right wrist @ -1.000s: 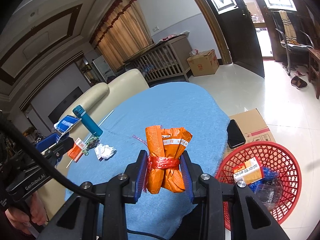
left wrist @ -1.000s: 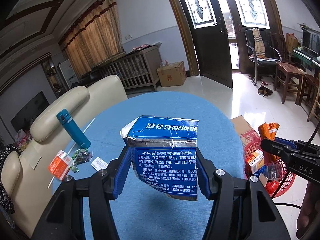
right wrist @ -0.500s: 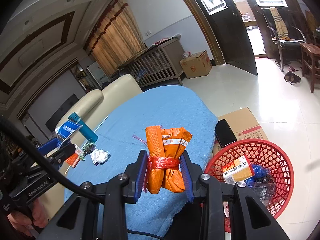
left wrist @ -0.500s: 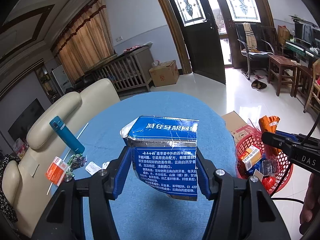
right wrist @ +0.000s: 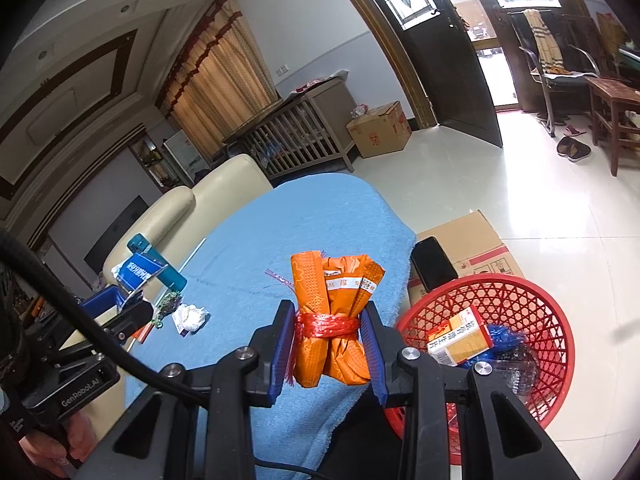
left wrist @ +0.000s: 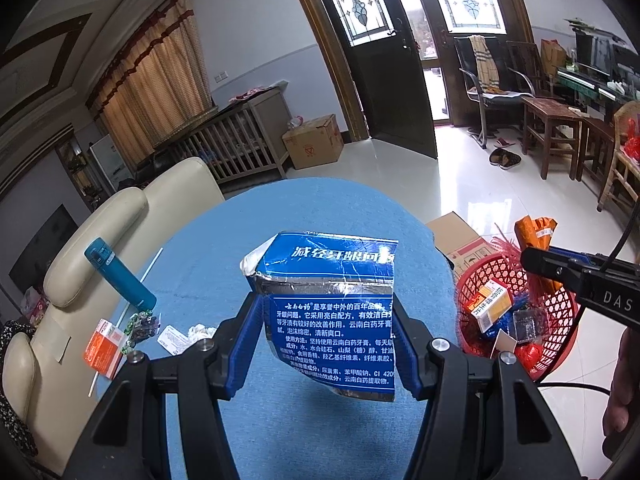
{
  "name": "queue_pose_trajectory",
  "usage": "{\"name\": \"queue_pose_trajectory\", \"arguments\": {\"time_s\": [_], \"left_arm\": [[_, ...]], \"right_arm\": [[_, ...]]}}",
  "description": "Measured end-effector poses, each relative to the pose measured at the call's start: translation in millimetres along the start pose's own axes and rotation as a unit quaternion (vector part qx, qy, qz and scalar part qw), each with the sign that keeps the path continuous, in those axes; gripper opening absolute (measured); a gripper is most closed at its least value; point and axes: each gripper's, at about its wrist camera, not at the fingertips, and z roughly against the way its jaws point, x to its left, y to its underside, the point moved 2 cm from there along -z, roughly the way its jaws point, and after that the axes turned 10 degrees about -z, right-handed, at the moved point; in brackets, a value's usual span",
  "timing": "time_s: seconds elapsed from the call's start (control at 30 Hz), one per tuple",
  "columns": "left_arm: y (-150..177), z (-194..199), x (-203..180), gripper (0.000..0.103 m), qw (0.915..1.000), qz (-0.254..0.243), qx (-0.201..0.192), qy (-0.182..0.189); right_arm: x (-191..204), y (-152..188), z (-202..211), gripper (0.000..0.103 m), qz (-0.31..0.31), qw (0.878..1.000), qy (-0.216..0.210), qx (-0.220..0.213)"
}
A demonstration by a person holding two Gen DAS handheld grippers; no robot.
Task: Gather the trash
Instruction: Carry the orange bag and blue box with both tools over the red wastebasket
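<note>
Left wrist view: my left hand-held gripper [left wrist: 326, 340] is clamped on a torn blue toothpaste box [left wrist: 328, 304], its blue pads pressed against both sides, held in the air above the counter [left wrist: 320, 204] with its blue cloth. On the counter at left lie a teal flask [left wrist: 120, 274], an orange carton [left wrist: 105, 342], a white straw [left wrist: 150, 266] and a crumpled tissue [left wrist: 200, 331].

Right wrist view: my right hand-held gripper [right wrist: 330, 346] is clamped on an orange wrapper bundle [right wrist: 334, 316] tied with red string, held above the counter's near edge, just beside the red mesh basket [right wrist: 536, 300]. The basket stands on the floor to the right and holds a yellow-and-white medicine box [right wrist: 460, 336], blue plastic and clear packaging. A black phone [right wrist: 432, 262] lies on a cardboard box [right wrist: 480, 240] behind the basket.
</note>
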Motion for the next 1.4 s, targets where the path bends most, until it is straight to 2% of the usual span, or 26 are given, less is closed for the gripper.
{"name": "queue_pose_trajectory", "arguments": {"time_s": [0.93,1.17,1.4], "left_arm": [[1,-7,-19,0.061,0.9993,-0.014,0.016,0.032],[4,-17,-21,0.061,0.9950,0.007,0.041,0.091],[3,-30,-34,0.061,0.9834,0.023,0.061,0.169]], "right_arm": [[-45,-11,19,0.036,-0.051,0.998,0.033,-0.023],[-56,-12,23,0.036,-0.062,0.997,0.042,-0.027],[-76,-17,31,0.036,-0.080,0.994,0.058,-0.035]]}}
